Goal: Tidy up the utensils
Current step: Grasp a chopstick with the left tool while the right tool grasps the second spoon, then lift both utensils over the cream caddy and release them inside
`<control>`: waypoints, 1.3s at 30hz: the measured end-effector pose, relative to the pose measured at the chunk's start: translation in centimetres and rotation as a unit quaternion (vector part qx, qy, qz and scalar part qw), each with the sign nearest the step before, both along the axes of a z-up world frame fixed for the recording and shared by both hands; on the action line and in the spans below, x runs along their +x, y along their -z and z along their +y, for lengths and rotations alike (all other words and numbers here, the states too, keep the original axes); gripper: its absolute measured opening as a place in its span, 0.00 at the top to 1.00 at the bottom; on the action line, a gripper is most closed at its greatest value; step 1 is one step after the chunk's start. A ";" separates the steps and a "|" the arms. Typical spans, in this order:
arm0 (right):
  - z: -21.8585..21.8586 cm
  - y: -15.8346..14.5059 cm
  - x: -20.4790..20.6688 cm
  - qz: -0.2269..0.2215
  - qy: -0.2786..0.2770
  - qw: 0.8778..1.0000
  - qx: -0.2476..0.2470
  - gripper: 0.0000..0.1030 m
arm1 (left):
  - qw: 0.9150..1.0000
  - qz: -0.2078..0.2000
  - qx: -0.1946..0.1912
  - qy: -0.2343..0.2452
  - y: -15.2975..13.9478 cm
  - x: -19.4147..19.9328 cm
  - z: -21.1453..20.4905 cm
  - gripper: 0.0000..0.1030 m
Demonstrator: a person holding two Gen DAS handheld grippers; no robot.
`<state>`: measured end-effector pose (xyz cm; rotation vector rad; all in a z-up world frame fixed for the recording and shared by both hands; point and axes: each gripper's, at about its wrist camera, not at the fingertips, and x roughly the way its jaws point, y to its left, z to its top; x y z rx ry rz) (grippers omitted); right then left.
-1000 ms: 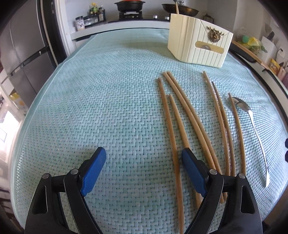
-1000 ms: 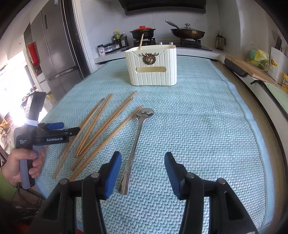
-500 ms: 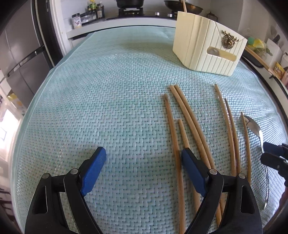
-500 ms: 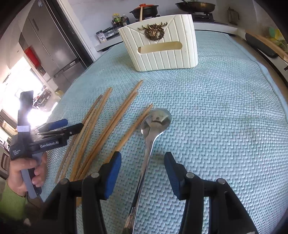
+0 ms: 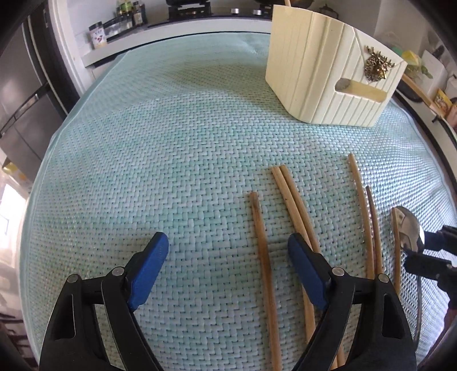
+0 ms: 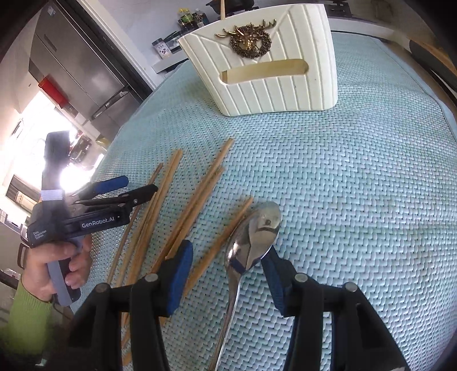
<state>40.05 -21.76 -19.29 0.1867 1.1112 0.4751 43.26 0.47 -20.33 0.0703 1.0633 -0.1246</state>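
A metal spoon (image 6: 258,228) lies on the pale green mat, bowl pointing away, next to several wooden chopsticks (image 6: 197,199). My right gripper (image 6: 228,265) is open and low, its jaws on either side of the spoon's neck. A cream utensil holder (image 6: 268,68) with a gold deer emblem stands behind. My left gripper (image 5: 228,271) is open above the mat, with one chopstick (image 5: 262,256) between its jaws. The other chopsticks (image 5: 297,211), the spoon (image 5: 408,231) and the holder (image 5: 328,74) lie to its right.
The woven mat (image 5: 157,159) covers the whole counter. A stove with pans and spice jars (image 5: 122,17) stands behind it, and a steel fridge (image 6: 82,71) is to the left. One chopstick stands in the holder.
Both grippers have moved forward and lower. The right gripper has come down around the spoon's neck. The left gripper has moved up along the chopsticks.
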 end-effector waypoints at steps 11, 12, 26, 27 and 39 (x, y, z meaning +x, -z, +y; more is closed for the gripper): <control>-0.5 0.3 2.7 0.024 0.010 0.999 0.019 0.89 | 0.999 0.002 -0.009 0.047 -0.8 -1.8 -2.3 0.92; -0.6 0.2 2.6 0.023 0.012 0.999 0.020 0.90 | 0.999 0.002 -0.016 0.047 -0.8 -1.8 -2.2 0.93; -4.1 -4.8 -0.9 -0.041 0.031 0.997 0.060 0.94 | 0.993 -0.065 -0.091 0.028 -5.3 -3.7 0.5 0.97; -4.2 -5.3 -1.3 -0.047 0.032 0.996 0.062 0.94 | 0.992 -0.075 -0.097 0.029 -6.1 -4.2 0.6 0.97; -5.6 -11.6 -7.0 -0.133 0.026 0.988 0.079 0.94 | 0.973 -0.174 -0.147 0.030 -13.9 -9.1 3.3 0.97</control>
